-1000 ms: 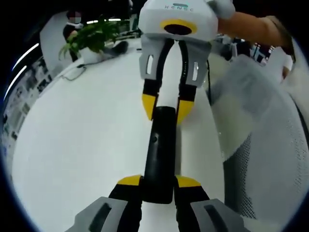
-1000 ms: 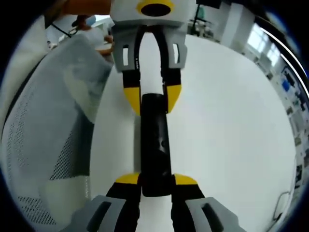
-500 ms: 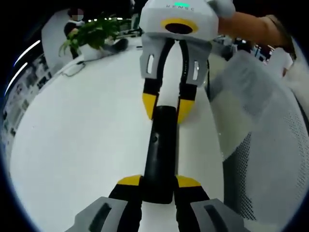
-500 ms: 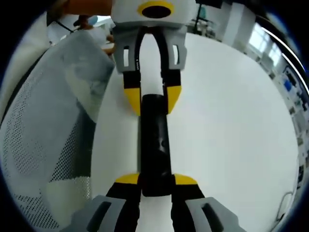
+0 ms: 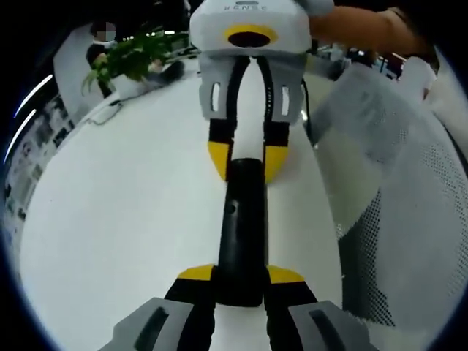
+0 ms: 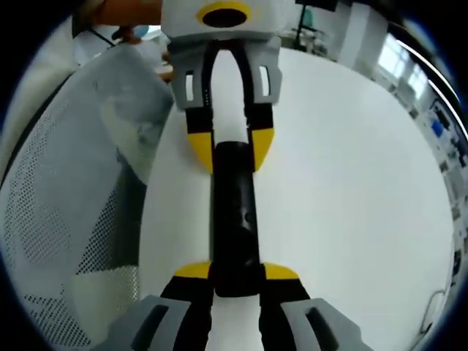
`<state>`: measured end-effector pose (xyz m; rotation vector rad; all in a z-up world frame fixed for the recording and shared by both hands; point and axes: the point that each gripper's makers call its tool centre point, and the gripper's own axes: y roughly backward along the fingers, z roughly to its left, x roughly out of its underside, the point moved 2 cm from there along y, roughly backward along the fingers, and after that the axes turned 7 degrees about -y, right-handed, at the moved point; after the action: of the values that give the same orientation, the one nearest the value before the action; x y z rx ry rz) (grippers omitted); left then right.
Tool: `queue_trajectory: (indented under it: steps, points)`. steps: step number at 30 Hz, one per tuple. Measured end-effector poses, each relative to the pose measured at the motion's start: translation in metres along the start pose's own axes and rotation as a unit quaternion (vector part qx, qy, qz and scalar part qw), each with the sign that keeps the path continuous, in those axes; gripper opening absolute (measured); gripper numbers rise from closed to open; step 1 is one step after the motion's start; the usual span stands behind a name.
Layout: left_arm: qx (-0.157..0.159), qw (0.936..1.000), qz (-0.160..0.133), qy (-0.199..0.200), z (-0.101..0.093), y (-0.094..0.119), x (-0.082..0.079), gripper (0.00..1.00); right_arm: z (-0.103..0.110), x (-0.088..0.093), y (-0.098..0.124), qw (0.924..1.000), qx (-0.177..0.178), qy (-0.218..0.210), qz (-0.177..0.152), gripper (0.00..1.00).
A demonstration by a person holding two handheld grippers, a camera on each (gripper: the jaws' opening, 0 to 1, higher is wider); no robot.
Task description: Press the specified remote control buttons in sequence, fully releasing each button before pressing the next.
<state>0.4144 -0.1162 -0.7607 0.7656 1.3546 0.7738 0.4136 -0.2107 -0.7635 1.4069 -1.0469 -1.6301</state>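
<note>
Gripping the black remote control [image 5: 240, 234] end to end, we hold it just above the white surface [image 5: 117, 219], left gripper [image 5: 240, 281] and right gripper [image 6: 235, 278] jaws each clenched on one end. No button press is under way, so the sequence seems ahead of us. We see no containers nearby.

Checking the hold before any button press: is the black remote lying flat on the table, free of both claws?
No: in the left gripper view the remote is clamped at its near end by the left claw and at its far end by the right claw.
</note>
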Motion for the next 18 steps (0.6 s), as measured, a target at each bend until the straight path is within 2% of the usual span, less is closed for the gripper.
queue_trajectory:
  steps: [18]
  points:
    - [0.0, 1.0, -0.007, 0.001, -0.0007, -0.0012, 0.002, 0.24, 0.0012, 0.0014, 0.0006, 0.9999, -0.005, 0.008, 0.012, 0.21]
